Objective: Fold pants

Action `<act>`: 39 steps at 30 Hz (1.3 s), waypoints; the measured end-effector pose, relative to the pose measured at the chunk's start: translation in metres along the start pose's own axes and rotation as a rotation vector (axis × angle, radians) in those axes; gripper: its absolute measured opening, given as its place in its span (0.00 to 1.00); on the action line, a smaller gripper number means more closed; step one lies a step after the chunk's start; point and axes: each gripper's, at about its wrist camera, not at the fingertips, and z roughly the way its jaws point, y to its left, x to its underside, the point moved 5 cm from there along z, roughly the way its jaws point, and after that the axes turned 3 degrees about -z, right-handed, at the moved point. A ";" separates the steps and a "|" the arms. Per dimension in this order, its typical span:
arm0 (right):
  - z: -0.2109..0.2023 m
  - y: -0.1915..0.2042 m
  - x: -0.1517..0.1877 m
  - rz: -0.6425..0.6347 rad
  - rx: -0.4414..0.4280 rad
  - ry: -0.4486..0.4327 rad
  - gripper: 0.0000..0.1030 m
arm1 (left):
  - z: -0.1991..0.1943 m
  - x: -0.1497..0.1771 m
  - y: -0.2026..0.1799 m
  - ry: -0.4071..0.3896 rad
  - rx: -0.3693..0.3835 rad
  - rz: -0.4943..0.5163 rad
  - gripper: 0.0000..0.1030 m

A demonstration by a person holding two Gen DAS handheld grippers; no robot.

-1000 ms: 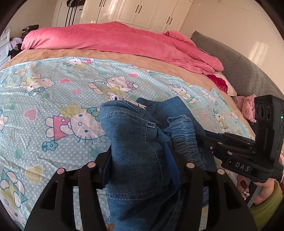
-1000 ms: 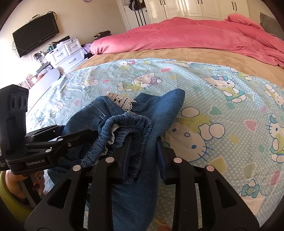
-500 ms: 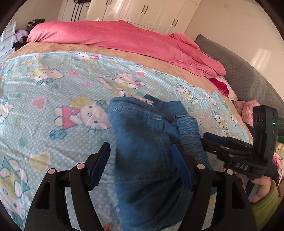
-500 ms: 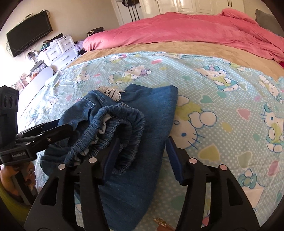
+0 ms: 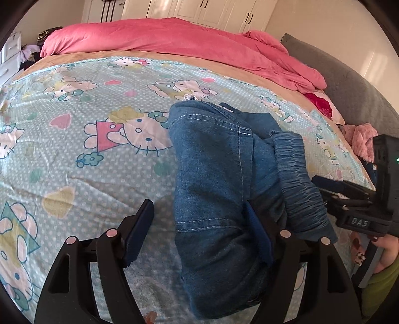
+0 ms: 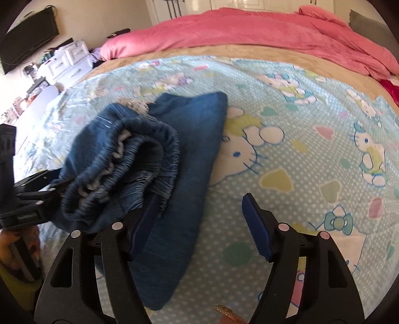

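Left claw [image 5: 199, 229] spread wide, gripping nothing. Denim pants [image 5: 224, 179] lie between and ahead of its fingers: right pad touching or just beside the fabric, left pad well off it over bare sheet. Right claw [image 6: 202, 221] also spread, holding nothing. Its left finger sits against the gathered elastic waistband [image 6: 139, 159]; its right finger is over sheet only, apart from the denim.

Pants are a folded bundle on the cartoon-cat sheet [image 5: 74, 149] on the bed, running forward from both claws. From the right wrist view the waistband is bunched up on top of the flat folded leg part, left of claw centre; a bit of white lace trim [image 6: 134, 103] shows at the far end of the bundle. From the left wrist view the waistband [image 5: 299, 184] is on the right side of the bundle, toward the other claw's body [image 5: 359, 199].

Around: pink duvet [image 5: 174, 37] heaped across the far side of the bed, beyond the pants. Grey pillow or headboard cushion [image 5: 349, 82] far right of the left claw. Pink fluffy item [image 5: 361, 139] right, near the bed edge. White wardrobe doors [image 5: 199, 10] behind the bed. White drawer unit [image 6: 67, 59] and wall TV [image 6: 30, 37] far left of the right claw. Small glittery gold thing [image 6: 227, 315] on the sheet near the right claw base, unclear what.

Nothing blocks either claw besides the pants. No containers with visible contents.
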 end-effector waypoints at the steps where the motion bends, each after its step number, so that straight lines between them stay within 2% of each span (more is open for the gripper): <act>1: -0.002 0.000 0.001 0.008 0.000 -0.005 0.61 | -0.003 0.000 0.000 -0.003 0.005 -0.007 0.72; 3: -0.011 0.000 0.001 0.013 0.003 -0.033 0.63 | -0.011 -0.002 -0.002 -0.017 0.014 -0.015 0.72; 4: -0.017 0.000 0.001 0.018 0.004 -0.054 0.67 | -0.018 -0.003 -0.003 -0.031 0.014 -0.015 0.74; 5: -0.026 0.000 0.001 0.025 0.005 -0.080 0.74 | -0.025 -0.002 -0.004 -0.041 0.014 -0.013 0.78; 8: -0.053 0.002 0.002 0.038 -0.003 -0.146 0.82 | -0.049 -0.003 -0.013 -0.087 0.019 0.005 0.90; 11: -0.082 0.006 0.004 0.033 0.037 -0.220 0.91 | -0.075 -0.004 -0.023 -0.134 0.019 0.019 0.96; 17: -0.130 0.012 0.011 0.035 0.099 -0.312 0.91 | -0.118 0.000 -0.038 -0.204 -0.022 0.049 0.96; 23: -0.163 0.017 0.020 0.027 0.127 -0.361 0.91 | -0.146 0.015 -0.040 -0.217 -0.029 0.031 0.96; 32: -0.188 0.028 0.037 0.016 0.131 -0.390 0.91 | -0.169 0.031 -0.041 -0.247 -0.055 0.019 0.96; 39: -0.201 0.039 0.049 -0.002 0.126 -0.401 0.91 | -0.175 0.045 -0.044 -0.235 -0.064 0.044 0.96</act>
